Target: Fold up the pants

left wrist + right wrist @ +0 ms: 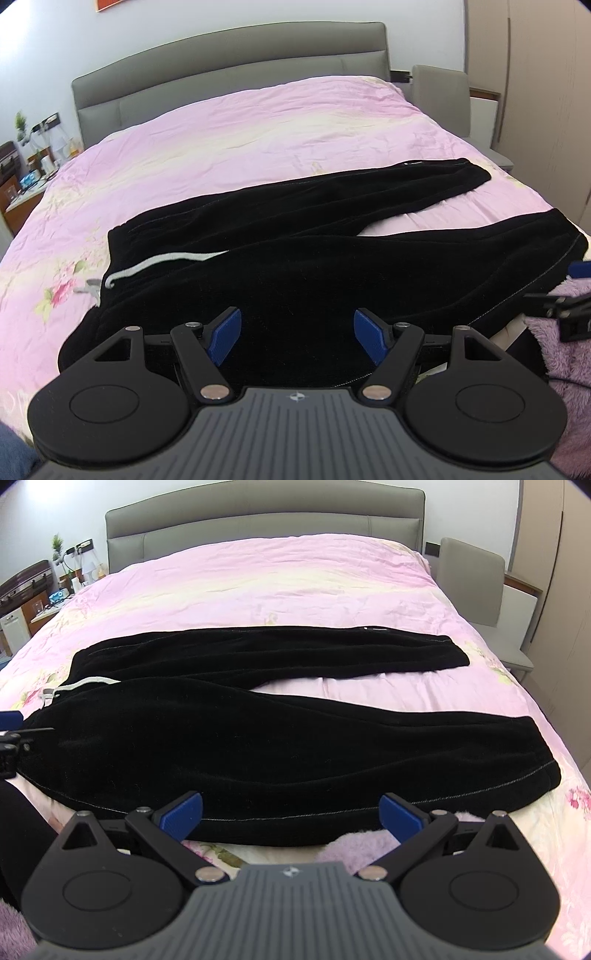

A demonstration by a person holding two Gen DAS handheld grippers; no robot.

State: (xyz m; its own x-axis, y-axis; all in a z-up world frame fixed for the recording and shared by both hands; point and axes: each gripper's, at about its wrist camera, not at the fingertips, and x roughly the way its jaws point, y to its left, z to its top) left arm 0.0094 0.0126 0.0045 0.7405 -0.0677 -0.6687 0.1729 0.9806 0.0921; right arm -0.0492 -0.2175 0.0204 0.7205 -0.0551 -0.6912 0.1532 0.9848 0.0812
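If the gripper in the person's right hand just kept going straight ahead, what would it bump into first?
Most likely the black pants. The right gripper has its jaws open and points at the near leg's hem edge, lying flat on the pink bedspread. Its height above the bed is hard to judge.

Ahead of you: pink floral bedspread, grey padded headboard, grey upholstered chair to the right, cluttered wooden nightstand left, fluffy purple blanket nearest.
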